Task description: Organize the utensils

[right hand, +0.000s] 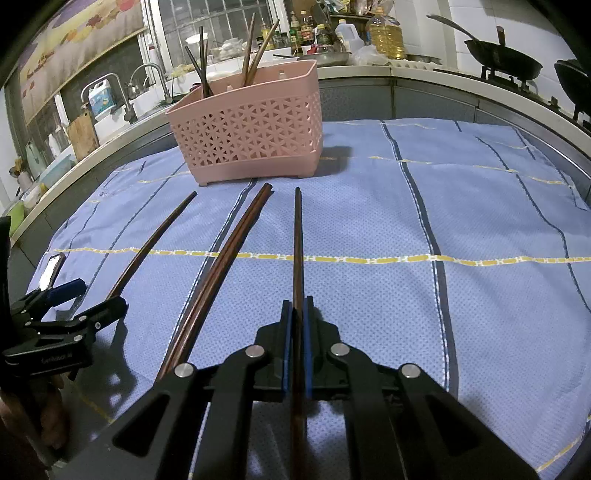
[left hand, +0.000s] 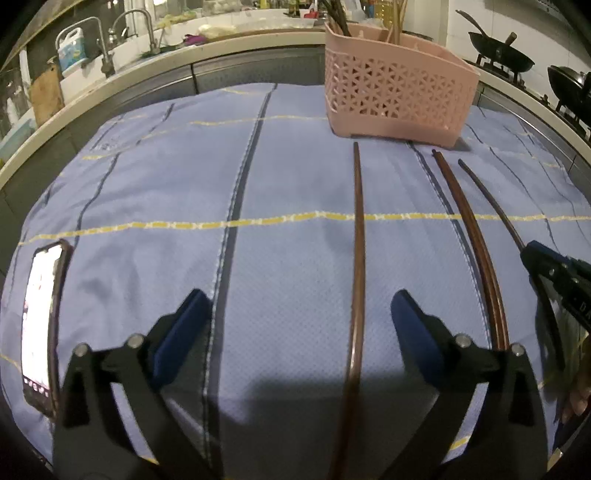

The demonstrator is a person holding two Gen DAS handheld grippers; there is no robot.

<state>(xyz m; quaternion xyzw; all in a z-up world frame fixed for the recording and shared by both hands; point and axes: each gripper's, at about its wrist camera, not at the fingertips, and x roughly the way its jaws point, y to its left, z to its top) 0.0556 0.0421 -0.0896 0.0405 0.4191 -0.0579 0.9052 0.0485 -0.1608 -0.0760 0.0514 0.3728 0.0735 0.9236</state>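
Note:
A pink lattice basket (left hand: pixel 395 92) stands at the far side of a blue cloth (left hand: pixel 184 184) and holds several upright chopsticks (right hand: pixel 255 48). Brown chopsticks lie on the cloth pointing at it. My left gripper (left hand: pixel 301 306) is open; one chopstick (left hand: pixel 357 258) runs between its fingers, untouched. A pair of chopsticks (left hand: pixel 472 236) lies to the right. My right gripper (right hand: pixel 297 314) is shut on a single chopstick (right hand: pixel 297 243), also seen in the left wrist view (left hand: pixel 491 206). The basket (right hand: pixel 251 125), the pair (right hand: pixel 225 269) and the left gripper (right hand: pixel 74 299) show in the right wrist view.
A lit phone (left hand: pixel 40 325) lies at the cloth's left edge. A counter with sink taps (left hand: pixel 144 26) curves behind. Bottles (right hand: pixel 384 33) stand at the back and woks (right hand: pixel 506 55) sit on a stove at right.

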